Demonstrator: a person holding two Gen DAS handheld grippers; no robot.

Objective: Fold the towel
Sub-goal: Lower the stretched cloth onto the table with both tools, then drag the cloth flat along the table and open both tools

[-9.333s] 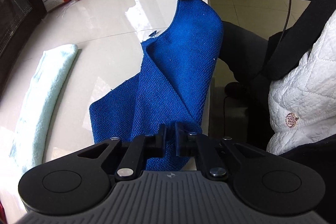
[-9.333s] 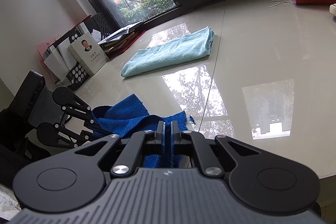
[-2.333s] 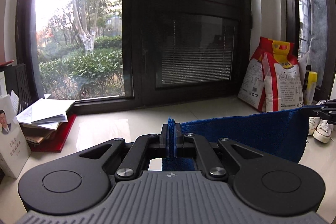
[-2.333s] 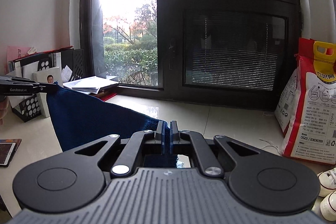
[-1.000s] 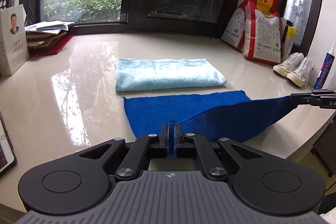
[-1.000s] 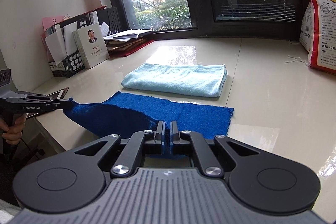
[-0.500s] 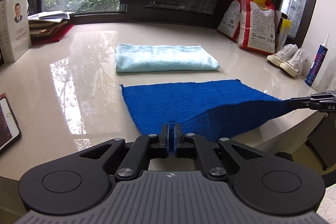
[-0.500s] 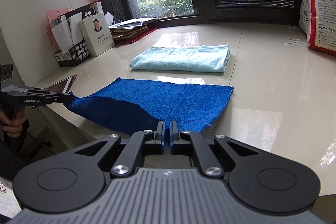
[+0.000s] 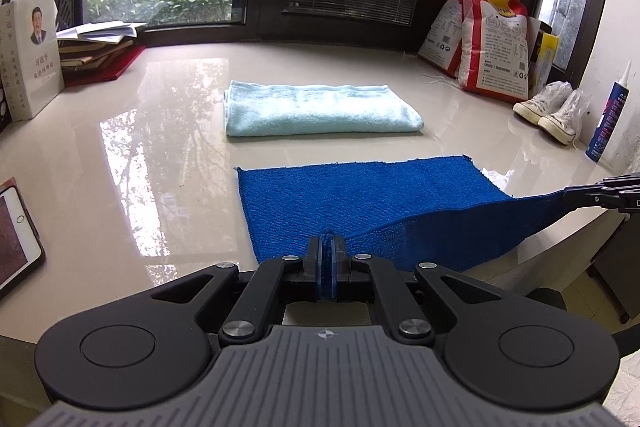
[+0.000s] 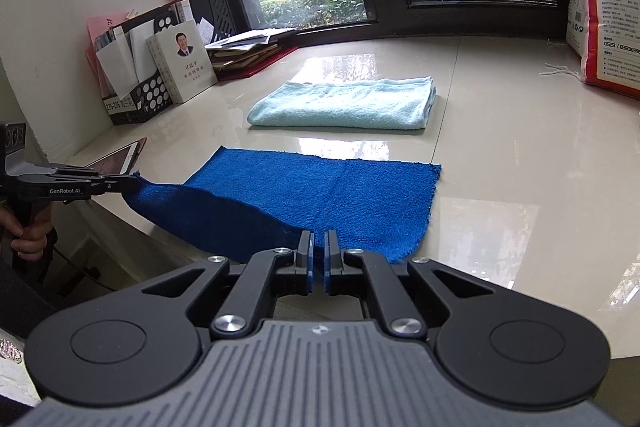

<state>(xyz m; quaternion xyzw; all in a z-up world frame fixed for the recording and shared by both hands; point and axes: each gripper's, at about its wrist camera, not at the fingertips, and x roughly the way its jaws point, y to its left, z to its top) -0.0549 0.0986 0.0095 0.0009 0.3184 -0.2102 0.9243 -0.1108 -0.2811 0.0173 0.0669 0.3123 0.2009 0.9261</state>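
Note:
A blue towel [image 9: 360, 199] lies spread on the glossy table, its near edge held up over the table's front edge. My left gripper [image 9: 328, 247] is shut on its near left corner. My right gripper [image 10: 316, 247] stands at the near right corner with a narrow gap between the jaws; blue cloth shows in the gap. In the left wrist view the right gripper [image 9: 592, 193] still holds that corner taut. The towel also shows in the right wrist view [image 10: 320, 191], where the left gripper [image 10: 132, 183] pinches the other corner.
A folded light blue towel [image 9: 316, 109] lies behind the blue one. Books [image 9: 92, 51] and a tablet [image 9: 12, 227] are at the left. Rice bags [image 9: 488, 39], white shoes [image 9: 552, 111] and a tube [image 9: 608, 115] are at the right.
Both grippers have drawn the towel toward the near edge, so more of it lies flat on the table. The right jaws have parted slightly.

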